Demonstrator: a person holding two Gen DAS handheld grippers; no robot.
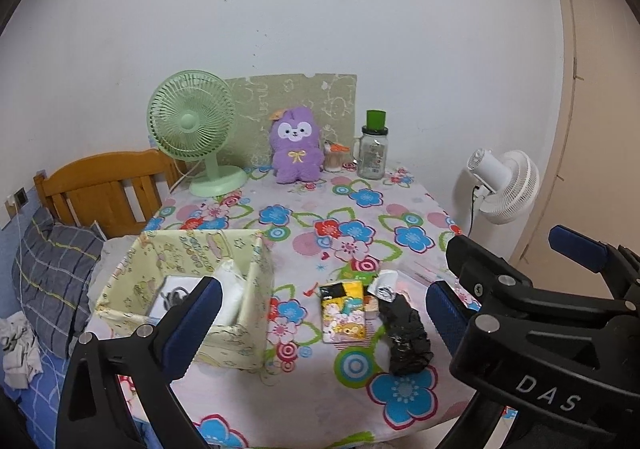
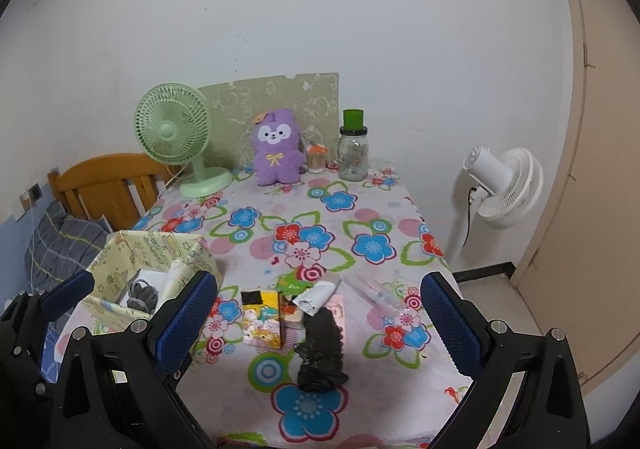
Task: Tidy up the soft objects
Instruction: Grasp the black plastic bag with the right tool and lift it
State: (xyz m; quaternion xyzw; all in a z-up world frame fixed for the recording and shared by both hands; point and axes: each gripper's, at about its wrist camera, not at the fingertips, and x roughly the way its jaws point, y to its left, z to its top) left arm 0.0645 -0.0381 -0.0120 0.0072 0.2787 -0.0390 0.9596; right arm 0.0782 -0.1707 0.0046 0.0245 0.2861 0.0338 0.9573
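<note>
**Both grippers empty above the flowered counter**

Left gripper (image 1: 324, 309) hovering over the near left of the counter (image 1: 360, 209), blue-padded jaws spread wide, nothing between them. Right gripper (image 2: 320, 313) likewise above the near edge, jaws spread, gripping nothing.

Pale yellow printed fabric storage box (image 1: 240, 345) standing at near left, holding a white soft bundle (image 1: 230, 289) and a grey item (image 2: 142, 295). Crumpled black soft cloth (image 2: 322, 349) lying near centre, just right of a yellow cartoon-printed tissue packet (image 2: 262, 319); small white rolled item (image 2: 316, 297) touching the cloth's far end.

Purple plush bunny (image 1: 296, 149) upright at the far edge, between a green desk fan (image 1: 192, 117) and a clear glass jar with green lid (image 1: 372, 153).
</note>
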